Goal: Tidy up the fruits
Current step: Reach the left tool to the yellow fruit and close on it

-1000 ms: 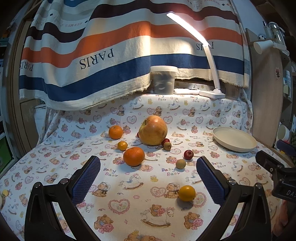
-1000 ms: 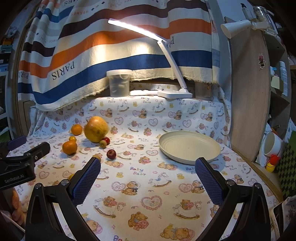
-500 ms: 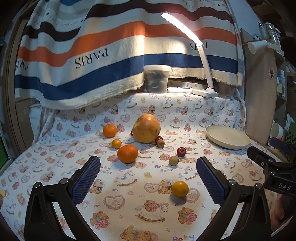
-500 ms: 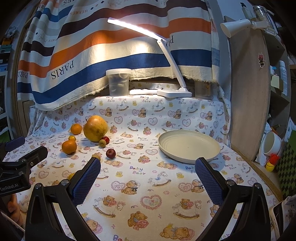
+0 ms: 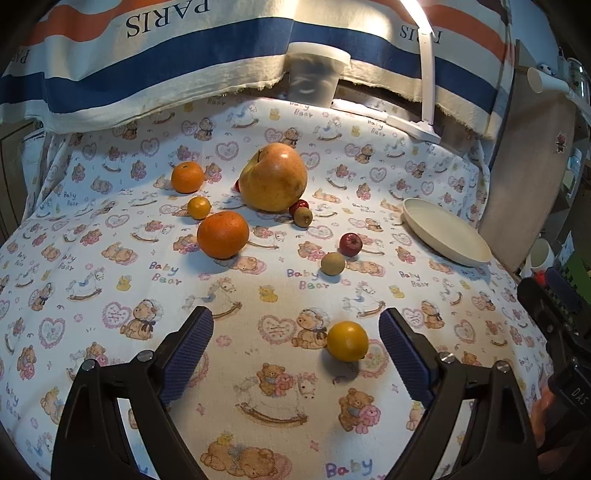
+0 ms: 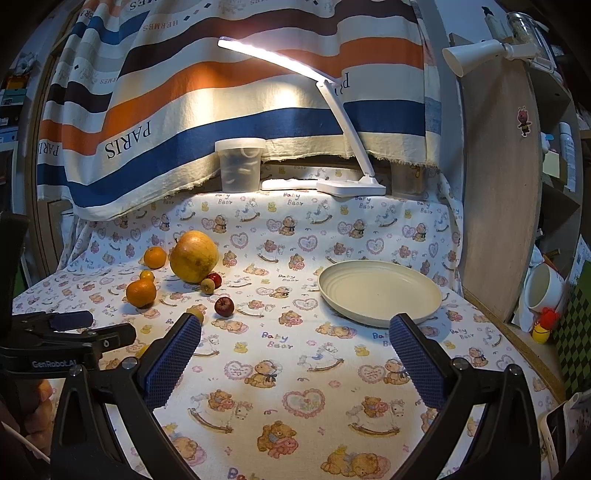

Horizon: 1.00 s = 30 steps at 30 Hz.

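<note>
A small dark-red round fruit (image 5: 237,184) peeks from behind the big yellow-orange pomelo-like fruit (image 5: 274,178), mostly hidden. In the right wrist view the right gripper's blue left finger (image 6: 173,360) covers most of a small tan fruit (image 6: 196,314). The lamp's white light bar (image 5: 418,11) runs off the top edge. The frosted lidded tub's (image 6: 240,164) contents are unreadable.
</note>
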Each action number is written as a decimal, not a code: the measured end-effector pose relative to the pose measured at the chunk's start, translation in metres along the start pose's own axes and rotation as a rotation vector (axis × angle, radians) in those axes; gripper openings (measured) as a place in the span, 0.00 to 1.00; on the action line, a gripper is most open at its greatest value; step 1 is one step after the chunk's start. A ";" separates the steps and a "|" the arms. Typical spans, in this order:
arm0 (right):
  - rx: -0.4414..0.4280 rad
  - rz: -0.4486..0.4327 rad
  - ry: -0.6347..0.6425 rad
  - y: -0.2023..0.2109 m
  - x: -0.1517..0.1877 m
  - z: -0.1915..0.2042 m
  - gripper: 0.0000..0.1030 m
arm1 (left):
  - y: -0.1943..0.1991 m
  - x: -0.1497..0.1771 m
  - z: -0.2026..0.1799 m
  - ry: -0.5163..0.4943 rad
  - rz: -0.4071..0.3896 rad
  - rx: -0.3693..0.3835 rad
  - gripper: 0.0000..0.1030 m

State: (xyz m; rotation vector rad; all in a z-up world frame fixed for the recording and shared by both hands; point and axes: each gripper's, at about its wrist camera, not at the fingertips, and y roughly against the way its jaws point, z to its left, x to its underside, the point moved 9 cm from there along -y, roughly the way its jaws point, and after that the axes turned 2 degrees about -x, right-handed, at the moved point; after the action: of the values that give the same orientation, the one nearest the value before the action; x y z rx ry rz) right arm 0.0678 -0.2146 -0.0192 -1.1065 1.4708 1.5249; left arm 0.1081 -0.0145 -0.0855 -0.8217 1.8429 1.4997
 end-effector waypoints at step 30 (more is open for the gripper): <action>0.004 -0.026 -0.024 0.007 -0.004 -0.005 1.00 | -0.034 0.025 -0.052 -0.268 0.240 -0.054 0.26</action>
State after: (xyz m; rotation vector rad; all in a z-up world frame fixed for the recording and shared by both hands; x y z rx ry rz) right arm 0.0635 -0.2196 -0.0127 -1.0973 1.4375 1.5119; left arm 0.1154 -0.0732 -0.1170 -0.4084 1.7518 1.7206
